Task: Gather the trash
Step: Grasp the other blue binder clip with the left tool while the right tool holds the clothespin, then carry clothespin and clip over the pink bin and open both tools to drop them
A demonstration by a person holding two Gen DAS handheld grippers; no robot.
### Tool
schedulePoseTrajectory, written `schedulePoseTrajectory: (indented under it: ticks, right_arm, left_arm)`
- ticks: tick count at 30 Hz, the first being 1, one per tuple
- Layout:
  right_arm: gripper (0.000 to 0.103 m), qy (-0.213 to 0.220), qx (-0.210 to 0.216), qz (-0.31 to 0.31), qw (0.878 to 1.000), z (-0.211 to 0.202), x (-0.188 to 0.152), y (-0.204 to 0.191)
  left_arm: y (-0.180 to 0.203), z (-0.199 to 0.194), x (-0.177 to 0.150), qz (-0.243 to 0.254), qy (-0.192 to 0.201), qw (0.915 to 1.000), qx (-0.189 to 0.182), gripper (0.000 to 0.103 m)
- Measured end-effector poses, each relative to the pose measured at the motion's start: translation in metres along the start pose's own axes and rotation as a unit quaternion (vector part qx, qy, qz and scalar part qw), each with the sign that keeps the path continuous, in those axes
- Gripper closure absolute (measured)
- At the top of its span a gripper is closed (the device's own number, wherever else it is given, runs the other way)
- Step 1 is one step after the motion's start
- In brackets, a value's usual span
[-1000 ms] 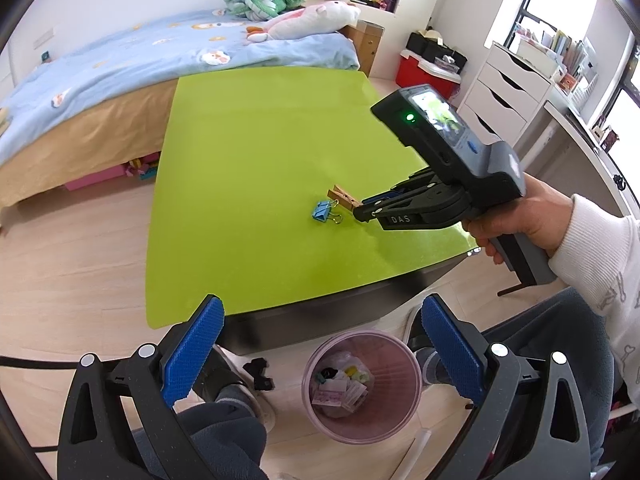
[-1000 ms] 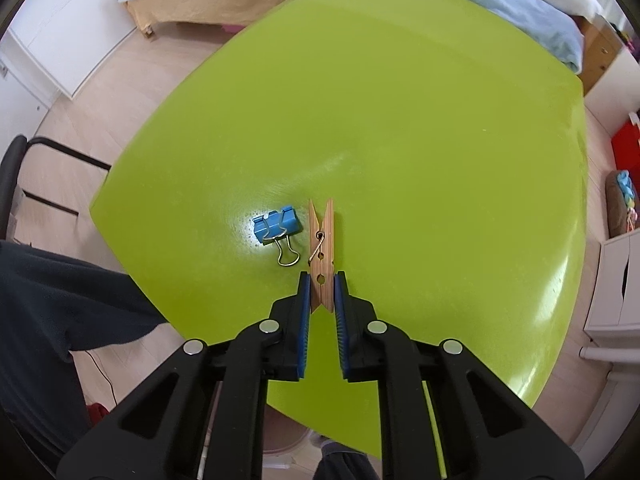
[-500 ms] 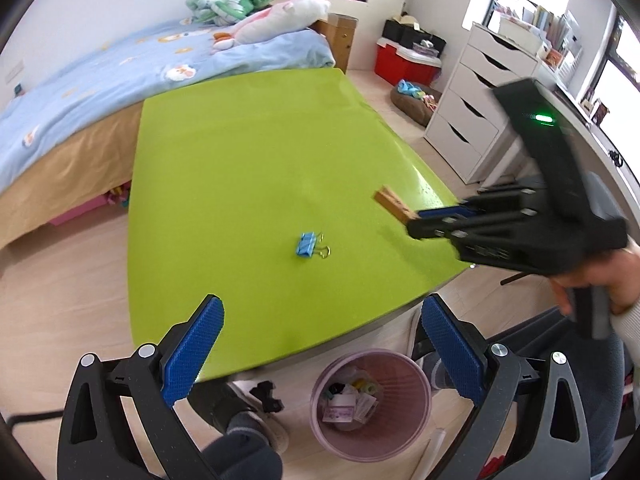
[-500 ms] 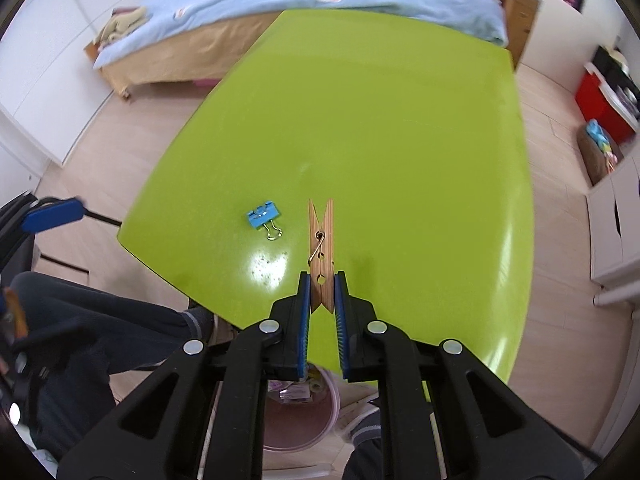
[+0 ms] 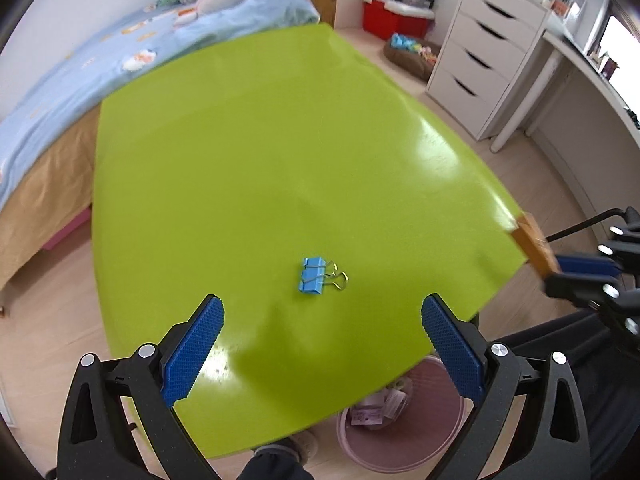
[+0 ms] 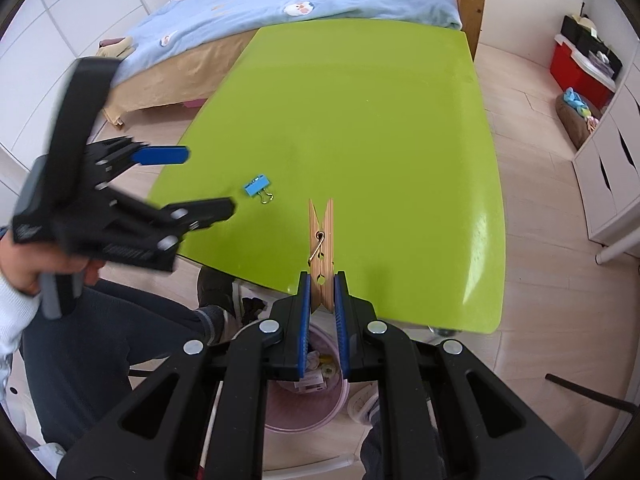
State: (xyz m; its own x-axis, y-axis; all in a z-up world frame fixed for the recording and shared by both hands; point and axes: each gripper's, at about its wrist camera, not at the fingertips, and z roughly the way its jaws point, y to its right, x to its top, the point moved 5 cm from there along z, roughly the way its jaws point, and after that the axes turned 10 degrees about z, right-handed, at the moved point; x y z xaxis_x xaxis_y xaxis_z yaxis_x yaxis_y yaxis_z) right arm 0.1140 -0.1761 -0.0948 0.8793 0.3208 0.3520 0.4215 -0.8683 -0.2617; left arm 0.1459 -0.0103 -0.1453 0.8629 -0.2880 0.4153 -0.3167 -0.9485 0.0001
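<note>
My right gripper (image 6: pixel 322 292) is shut on a wooden clothespin (image 6: pixel 321 240), held up off the green table (image 6: pixel 360 120) near its front edge, above the pink bin (image 6: pixel 304 408). From the left wrist view the same clothespin (image 5: pixel 536 248) pokes out of the right gripper (image 5: pixel 560 270) at the far right. A blue binder clip (image 5: pixel 314 276) lies on the table just ahead of my left gripper (image 5: pixel 322 340), which is wide open with nothing between its fingers. Seen from the right wrist, the left gripper (image 6: pixel 208 182) hovers left of the clip (image 6: pixel 258 187).
The pink bin (image 5: pixel 400 436) with paper scraps stands on the floor under the table's front edge, by a person's legs (image 6: pixel 120 344). A bed (image 6: pixel 280 4) lies behind the table; white drawers (image 5: pixel 492 48) and a red box (image 5: pixel 384 18) stand to the right.
My right gripper lifted the clothespin off the table and pulled back toward the front edge. My left gripper swung forward over the table toward the binder clip.
</note>
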Motion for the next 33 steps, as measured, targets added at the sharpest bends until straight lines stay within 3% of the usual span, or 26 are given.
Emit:
schedulePoseTrajectory:
  ticks: [3, 7, 8, 10, 13, 14, 22, 33]
  right_arm:
    - [0.092, 0.001, -0.001, 0.005, 1.0, -0.003, -0.003, 0.004]
    - [0.092, 0.001, -0.002, 0.01, 1.0, -0.004, -0.005, 0.008]
    - [0.092, 0.001, -0.001, 0.011, 1.0, -0.003, -0.005, 0.008]
    - [0.092, 0.001, -0.001, 0.012, 1.0, -0.002, -0.003, 0.008]
    - [0.092, 0.001, 0.0, 0.013, 1.0, -0.001, -0.003, 0.009]
    - [0.092, 0.001, 0.001, 0.013, 1.0, -0.001, -0.003, 0.009]
    - [0.092, 0.004, 0.0, 0.012, 1.0, 0.002, -0.004, 0.009]
    - [0.092, 0.017, 0.001, -0.002, 1.0, -0.011, -0.013, 0.0]
  left_arm:
    - [-0.004, 0.014, 0.003, -0.002, -0.014, 0.9999, 0.002, 0.009]
    - [-0.006, 0.027, 0.007, -0.006, -0.031, 0.9995, 0.001, 0.04]
    - [-0.006, 0.029, 0.008, -0.007, -0.032, 0.9995, 0.0, 0.051]
    - [-0.006, 0.033, 0.008, -0.01, -0.037, 0.9993, 0.0, 0.062]
    - [-0.006, 0.036, 0.008, -0.014, -0.04, 0.9991, -0.004, 0.09]
    - [-0.006, 0.035, 0.008, -0.014, -0.039, 0.9991, 0.001, 0.093]
    - [-0.009, 0.025, 0.007, -0.019, -0.028, 0.9994, -0.002, 0.102]
    - [0.021, -0.039, -0.012, -0.017, 0.024, 0.9995, -0.014, 0.102]
